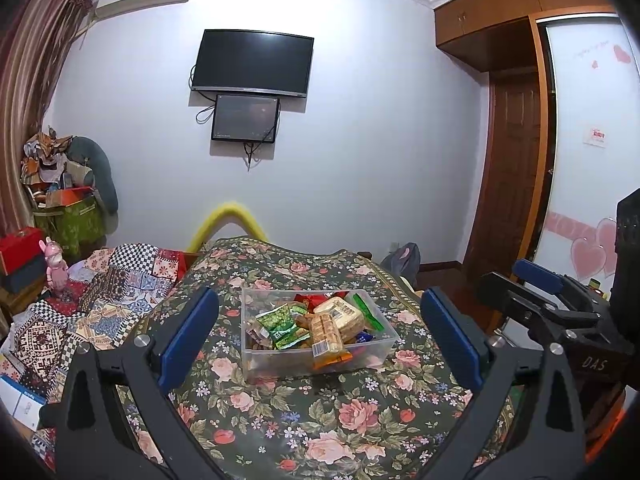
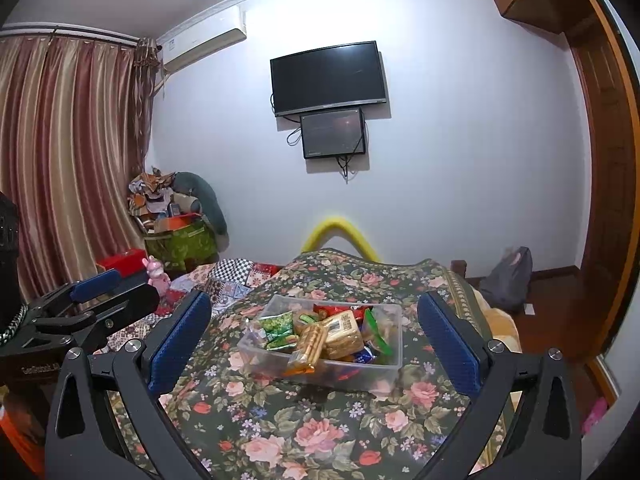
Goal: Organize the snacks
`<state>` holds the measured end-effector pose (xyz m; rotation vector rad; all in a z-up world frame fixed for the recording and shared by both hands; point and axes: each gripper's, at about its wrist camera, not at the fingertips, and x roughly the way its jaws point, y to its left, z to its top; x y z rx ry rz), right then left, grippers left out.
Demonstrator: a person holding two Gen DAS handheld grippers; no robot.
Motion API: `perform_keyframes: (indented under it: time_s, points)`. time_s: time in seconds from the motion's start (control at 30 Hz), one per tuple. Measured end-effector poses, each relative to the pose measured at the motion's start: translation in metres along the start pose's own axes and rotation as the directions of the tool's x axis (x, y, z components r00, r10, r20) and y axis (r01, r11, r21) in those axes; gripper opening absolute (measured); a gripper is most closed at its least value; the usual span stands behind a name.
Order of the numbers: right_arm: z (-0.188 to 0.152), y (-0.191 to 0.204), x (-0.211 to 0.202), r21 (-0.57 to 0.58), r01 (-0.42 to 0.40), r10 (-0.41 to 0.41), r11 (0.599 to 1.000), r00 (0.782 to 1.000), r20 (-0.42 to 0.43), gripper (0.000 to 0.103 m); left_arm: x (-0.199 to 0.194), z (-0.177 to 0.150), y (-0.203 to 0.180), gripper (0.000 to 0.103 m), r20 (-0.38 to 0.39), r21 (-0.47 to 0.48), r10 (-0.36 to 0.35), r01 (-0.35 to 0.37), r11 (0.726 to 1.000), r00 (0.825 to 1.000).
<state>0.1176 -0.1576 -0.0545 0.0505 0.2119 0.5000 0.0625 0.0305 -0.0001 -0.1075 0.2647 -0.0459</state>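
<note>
In the left wrist view, the left gripper [image 1: 322, 344] is being held with its 2 blue pads wide apart and empty, short of the clear rectangular plastic bin [image 1: 376, 354] of mixed snack packets that is sitting on the dark floral bedcover [image 1: 320, 432]; a long orange biscuit pack [image 1: 326, 338] is leaning over the near rim and could be tipped out if brushed. In the right wrist view, the right gripper [image 2: 314, 338] is likewise being held spread and empty before that bin [image 2: 384, 368], which is judged likely to slide or tilt on the soft cover if pushed from 1 side.
</note>
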Motion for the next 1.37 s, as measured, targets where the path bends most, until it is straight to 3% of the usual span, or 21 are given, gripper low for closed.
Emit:
perform_keyframes:
  time_s: [1.37]
  points:
    - [-0.0002, -0.002, 0.001, 0.017, 0.008, -0.008, 1.0, 1.0, -0.001, 0.103, 0.0079, -0.0097, -0.005, 0.103, -0.026, 0.023, -0.004, 0.005, 1.0, 1.0]
